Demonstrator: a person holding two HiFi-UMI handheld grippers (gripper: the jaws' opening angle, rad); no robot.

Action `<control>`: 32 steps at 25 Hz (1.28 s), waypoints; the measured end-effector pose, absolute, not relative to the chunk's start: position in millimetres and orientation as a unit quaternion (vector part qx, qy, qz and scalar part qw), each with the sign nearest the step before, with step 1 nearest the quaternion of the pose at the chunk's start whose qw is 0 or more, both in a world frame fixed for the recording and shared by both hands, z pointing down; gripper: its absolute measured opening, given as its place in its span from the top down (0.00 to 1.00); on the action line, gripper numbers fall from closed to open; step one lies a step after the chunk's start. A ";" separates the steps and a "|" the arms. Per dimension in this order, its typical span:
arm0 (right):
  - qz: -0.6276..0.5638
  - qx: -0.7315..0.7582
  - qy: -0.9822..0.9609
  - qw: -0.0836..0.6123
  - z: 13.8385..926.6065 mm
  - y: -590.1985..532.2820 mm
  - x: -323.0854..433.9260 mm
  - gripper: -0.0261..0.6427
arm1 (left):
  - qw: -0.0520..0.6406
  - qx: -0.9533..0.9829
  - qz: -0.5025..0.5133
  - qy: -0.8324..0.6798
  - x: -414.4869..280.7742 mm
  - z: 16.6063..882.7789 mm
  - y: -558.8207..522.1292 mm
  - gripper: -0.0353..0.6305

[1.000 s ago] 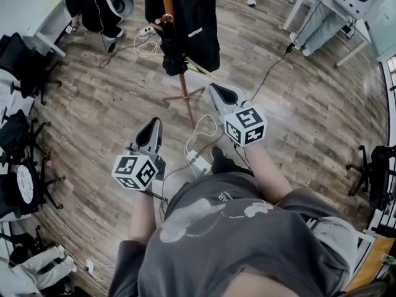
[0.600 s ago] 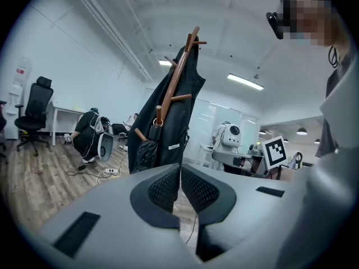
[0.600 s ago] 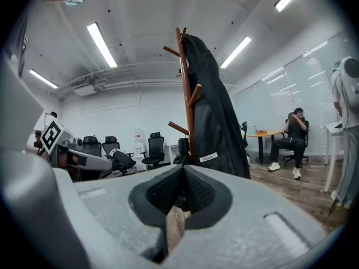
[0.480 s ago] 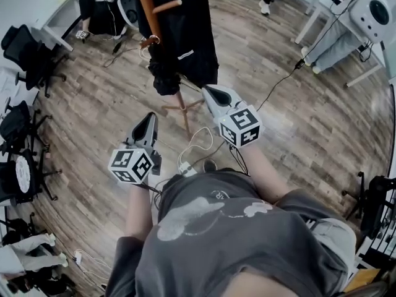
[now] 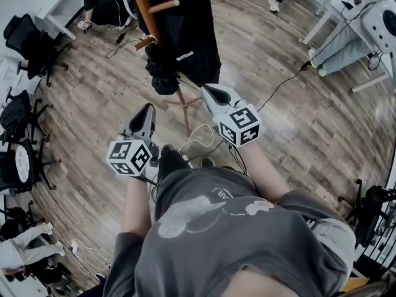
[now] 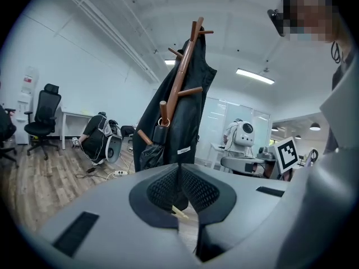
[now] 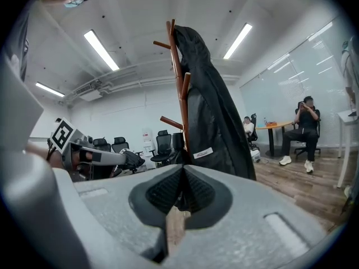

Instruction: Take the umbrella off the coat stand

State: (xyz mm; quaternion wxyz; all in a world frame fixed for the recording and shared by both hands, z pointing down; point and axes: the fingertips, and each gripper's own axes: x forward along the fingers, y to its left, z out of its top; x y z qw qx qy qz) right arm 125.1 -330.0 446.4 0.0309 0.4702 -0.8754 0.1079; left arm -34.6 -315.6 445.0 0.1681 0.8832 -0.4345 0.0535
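Holding the left tongs (image 5: 146, 109) at 7 o'clock and the right tongs (image 5: 208, 91) at 5 o'clock of the stand's foot, both aimed toward it and well apart from it. Gripping nothing with either pair, each shut tight, jaw against jaw. Overlooking a white cable (image 5: 199, 136) looped on the wooden floor (image 5: 93, 104) between the two. Facing the coat stand (image 5: 145, 8), upright, with brown pegs jutting out. Finding the umbrella (image 5: 164, 73), black and folded, hanging from a low peg at 9 o'clock of the post, just beside the black coat (image 5: 195, 30) draped at 3 o'clock. Catching that umbrella again in the left gripper view, at 11 o'clock above the shut jaws. Noting office chairs (image 5: 28, 39) far off at 9 o'clock, along the room's edge
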 end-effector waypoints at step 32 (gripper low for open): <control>0.137 0.541 -0.827 0.067 479.2 -439.0 117.6 0.96 | 0.159 0.915 0.150 -0.339 -1.0 537.8 -489.1 0.39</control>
